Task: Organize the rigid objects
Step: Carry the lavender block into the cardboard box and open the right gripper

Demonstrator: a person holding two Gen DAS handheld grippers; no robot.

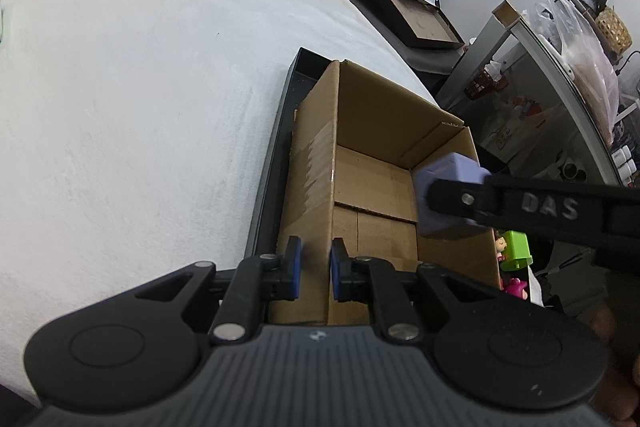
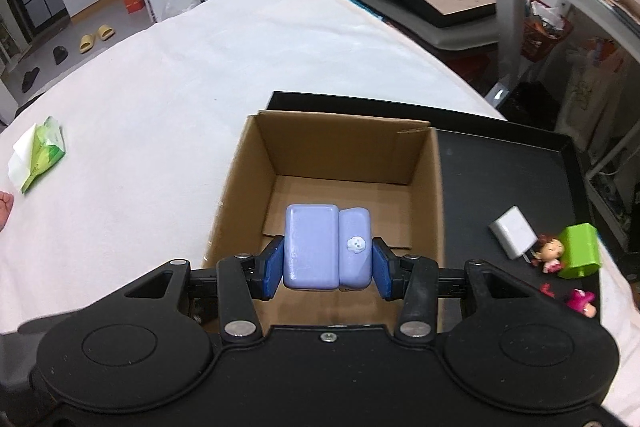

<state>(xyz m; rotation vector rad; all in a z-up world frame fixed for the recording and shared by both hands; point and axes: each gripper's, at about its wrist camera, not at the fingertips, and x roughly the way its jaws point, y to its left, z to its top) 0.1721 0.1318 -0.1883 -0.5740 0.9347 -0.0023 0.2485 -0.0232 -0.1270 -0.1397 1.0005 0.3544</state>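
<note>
An open cardboard box stands on a black tray on the white-covered table. My right gripper is shut on a lilac two-part case with a small white flower, held above the box's near inside. In the left wrist view the same lilac case hangs over the box, with one right finger across it. My left gripper straddles the box's near left wall, one pad outside and one inside, and is shut on it. The box floor is bare.
On the tray right of the box lie a white adapter, a small doll, a green block and a pink toy. A green tissue pack lies far left. Shelves and a framed board stand beyond the table's right edge.
</note>
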